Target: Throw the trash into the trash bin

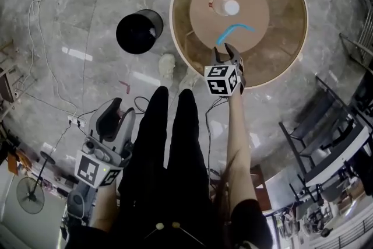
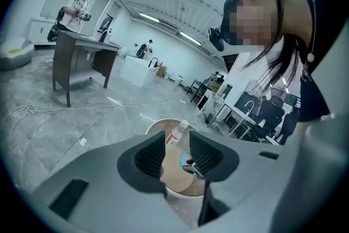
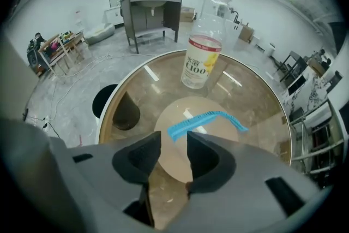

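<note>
A blue curved plastic strip (image 1: 234,30) lies on the round glass table (image 1: 291,38), next to an upright clear bottle (image 1: 225,7) with a C100 label. My right gripper (image 1: 225,52) hangs over the table's near side, open and empty, just short of the blue strip (image 3: 204,120); the bottle (image 3: 204,54) stands beyond it. The black trash bin (image 1: 139,31) stands on the floor left of the table and shows in the right gripper view (image 3: 106,100) too. My left gripper (image 1: 120,111) is low at the left over the floor, open and empty, and points toward the table (image 2: 163,133).
Cables (image 1: 41,3) and a power strip (image 1: 74,121) lie on the marble floor at the left. A small fan (image 1: 30,195) stands at the lower left. Dark chairs and desks (image 1: 326,143) crowd the right. A person works at a dark desk (image 2: 82,57) far off.
</note>
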`<state>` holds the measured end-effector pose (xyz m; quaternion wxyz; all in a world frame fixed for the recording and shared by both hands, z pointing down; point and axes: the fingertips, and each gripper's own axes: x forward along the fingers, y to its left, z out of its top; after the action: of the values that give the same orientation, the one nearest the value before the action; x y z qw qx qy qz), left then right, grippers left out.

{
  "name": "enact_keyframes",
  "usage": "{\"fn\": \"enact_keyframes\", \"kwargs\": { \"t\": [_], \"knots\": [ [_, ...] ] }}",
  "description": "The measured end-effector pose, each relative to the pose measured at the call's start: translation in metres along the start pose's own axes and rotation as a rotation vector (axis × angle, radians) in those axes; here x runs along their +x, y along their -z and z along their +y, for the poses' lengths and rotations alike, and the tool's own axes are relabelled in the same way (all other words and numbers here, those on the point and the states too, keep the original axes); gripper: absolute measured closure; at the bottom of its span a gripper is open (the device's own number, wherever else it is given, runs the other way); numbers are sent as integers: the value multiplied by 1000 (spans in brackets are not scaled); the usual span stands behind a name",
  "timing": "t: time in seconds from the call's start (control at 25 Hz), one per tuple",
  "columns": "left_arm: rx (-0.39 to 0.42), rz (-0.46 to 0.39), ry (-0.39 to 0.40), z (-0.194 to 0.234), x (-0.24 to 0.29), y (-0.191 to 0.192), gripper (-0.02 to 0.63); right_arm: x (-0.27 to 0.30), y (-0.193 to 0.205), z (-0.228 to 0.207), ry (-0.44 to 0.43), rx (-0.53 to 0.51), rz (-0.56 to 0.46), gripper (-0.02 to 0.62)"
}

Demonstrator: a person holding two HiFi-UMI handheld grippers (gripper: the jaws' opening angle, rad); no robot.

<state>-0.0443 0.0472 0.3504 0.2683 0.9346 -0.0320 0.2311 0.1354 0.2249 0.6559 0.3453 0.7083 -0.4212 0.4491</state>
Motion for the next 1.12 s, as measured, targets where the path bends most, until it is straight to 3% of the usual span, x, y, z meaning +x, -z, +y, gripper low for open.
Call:
{"fn": "enact_keyframes", "kwargs": {
  "t": [0.36, 0.48, 0.8, 1.12],
  "knots": [
    [25, 20, 11, -5, 7, 0, 463, 19, 4, 7, -16, -64, 31, 467],
    [19, 17, 2, 0, 5, 2, 463, 23, 3, 3, 31, -92, 46, 566],
    [-12, -15, -35, 8, -5, -1, 469, 12, -22, 7, 30, -165, -3, 572],
    [-63, -80, -142, 37, -42, -4, 469, 14, -72, 69, -52, -325, -67, 572]
  ]
}}
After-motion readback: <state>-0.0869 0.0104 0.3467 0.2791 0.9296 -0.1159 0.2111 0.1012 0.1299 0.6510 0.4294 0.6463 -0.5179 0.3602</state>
